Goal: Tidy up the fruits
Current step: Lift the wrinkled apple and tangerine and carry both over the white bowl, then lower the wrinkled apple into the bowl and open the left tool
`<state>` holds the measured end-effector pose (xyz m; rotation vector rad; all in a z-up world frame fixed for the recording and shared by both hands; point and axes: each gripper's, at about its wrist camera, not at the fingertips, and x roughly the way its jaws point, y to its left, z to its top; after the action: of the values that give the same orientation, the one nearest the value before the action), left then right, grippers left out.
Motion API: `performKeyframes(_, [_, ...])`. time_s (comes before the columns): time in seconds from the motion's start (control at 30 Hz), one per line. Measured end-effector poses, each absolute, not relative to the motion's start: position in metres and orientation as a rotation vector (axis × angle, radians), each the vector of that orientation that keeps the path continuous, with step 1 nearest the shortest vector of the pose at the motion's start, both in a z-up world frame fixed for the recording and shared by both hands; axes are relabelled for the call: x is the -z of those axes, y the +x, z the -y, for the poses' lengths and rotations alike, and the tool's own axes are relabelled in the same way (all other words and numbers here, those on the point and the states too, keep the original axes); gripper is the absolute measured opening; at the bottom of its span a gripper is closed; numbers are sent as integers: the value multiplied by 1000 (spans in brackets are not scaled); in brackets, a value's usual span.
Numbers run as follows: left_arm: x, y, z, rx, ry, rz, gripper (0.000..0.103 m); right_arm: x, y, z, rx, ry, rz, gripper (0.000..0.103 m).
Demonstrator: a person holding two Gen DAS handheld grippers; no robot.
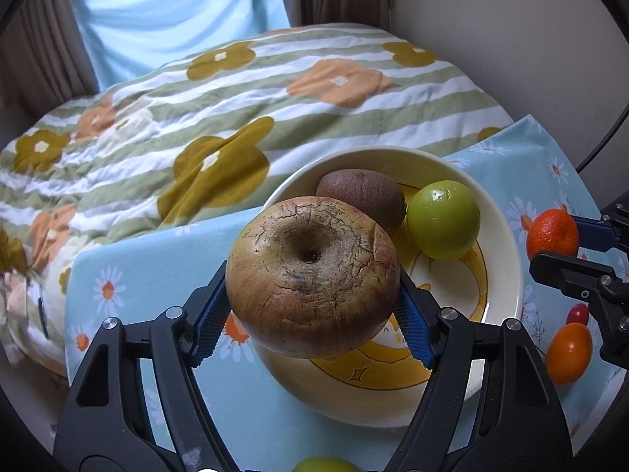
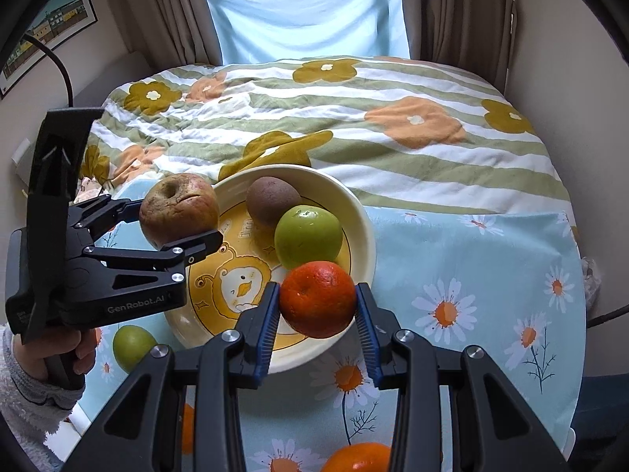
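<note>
Clearly, the words "GenRobot.AI" are printed in grey on the black body of the left gripper (image 2: 184, 232), and a few brown letters, too partly hidden to be read, are seen on the floor of the bowl (image 2: 363, 220) above a yellow cartoon duck. An old apple (image 1: 312, 277) with cracked, wrinkled brown-red skin is clamped between the blue ribbed pads (image 1: 412, 328) of the left gripper (image 1: 312, 314) and is held above the near left rim of the bowl (image 1: 507, 275). An orange (image 2: 317, 299) with shiny, pitted skin is gripped by the right gripper (image 2: 317, 316) over the near rim. A fuzzy brown kiwi (image 2: 272, 200) and a smooth green apple (image 2: 307, 236) lie touching inside the round cream bowl. Open floor is left in the bowl in front of them. On the light blue daisy cloth (image 2: 471, 267), wide free room is seen to the right of the bowl. Another green fruit (image 2: 133, 347) lies on the cloth at the left, near the bowl, and a small orange fruit (image 1: 569, 352) with a tiny red one (image 1: 577, 313) at the right.
</note>
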<state>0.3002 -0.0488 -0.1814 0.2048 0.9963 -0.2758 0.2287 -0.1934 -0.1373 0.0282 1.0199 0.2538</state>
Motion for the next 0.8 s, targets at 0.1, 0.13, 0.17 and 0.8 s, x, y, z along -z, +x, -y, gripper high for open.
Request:
performKeyframes(0.1, [190, 305, 53, 269, 216, -1010, 80, 140, 231, 198, -253, 36, -1027, 35])
performKeyframes(0.13, [192, 307, 54, 265, 215, -1013, 81, 140, 231, 199, -251, 39, -1029, 35])
performKeyframes(0.17, [194, 308, 54, 265, 211, -1016, 81, 141, 232, 200, -248, 41, -1031, 35])
performKeyframes(0.8, [147, 290, 26, 251, 183, -930, 103, 127, 231, 216, -195, 77, -1007, 35])
